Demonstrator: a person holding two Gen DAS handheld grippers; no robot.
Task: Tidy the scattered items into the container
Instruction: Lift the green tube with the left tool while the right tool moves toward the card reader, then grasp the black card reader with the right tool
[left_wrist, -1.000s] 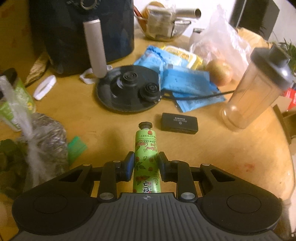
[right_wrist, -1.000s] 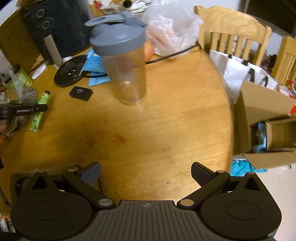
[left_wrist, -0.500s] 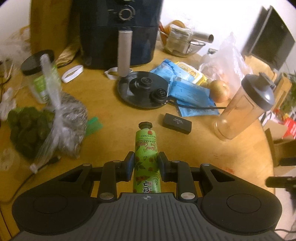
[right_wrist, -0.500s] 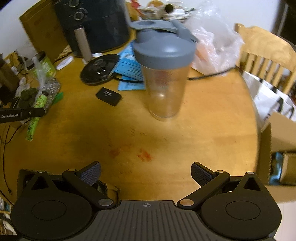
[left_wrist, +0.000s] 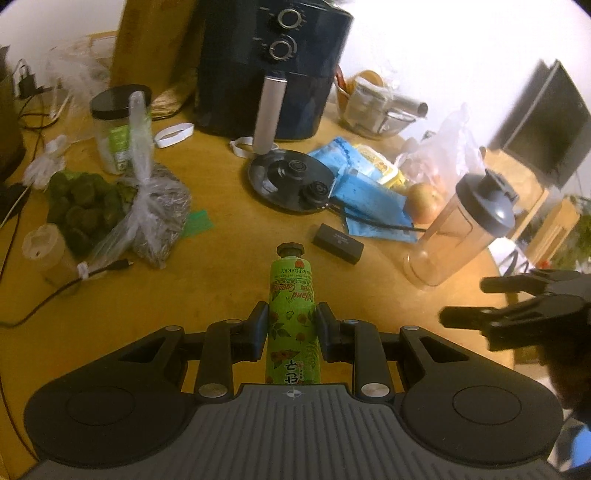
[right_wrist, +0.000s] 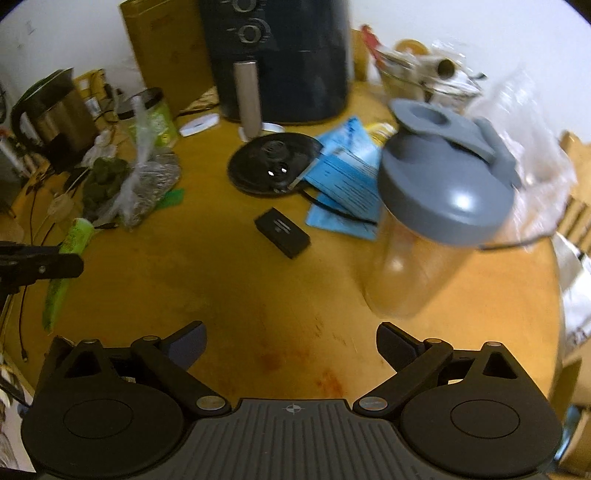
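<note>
Fingers on my left gripper (left_wrist: 291, 325) are clamped on the green hand cream tube (left_wrist: 291, 306), which sits at the lower centre of the left view with its dark cap pointing up the frame, lifted clear of the tabletop (left_wrist: 229, 273). On my right gripper (right_wrist: 291, 343) the fingers stand wide apart with nothing between them, low in the right view over bare wood.

I judge I am at the carry step: the tube is picked up and needs to go into the container. No box or bin shows clearly in either view, so I cannot tell where the drop point is; the next move calls for swinging the left gripper toward it and parting the fingers only once the tube is over the opening.

For my empty right gripper, the shaker bottle (right_wrist: 439, 206) at right of frame and the small black box (right_wrist: 282, 232) at centre are the nearest loose items. The bottle is tall and wide, so it looks to need a fully spread grip.
</note>
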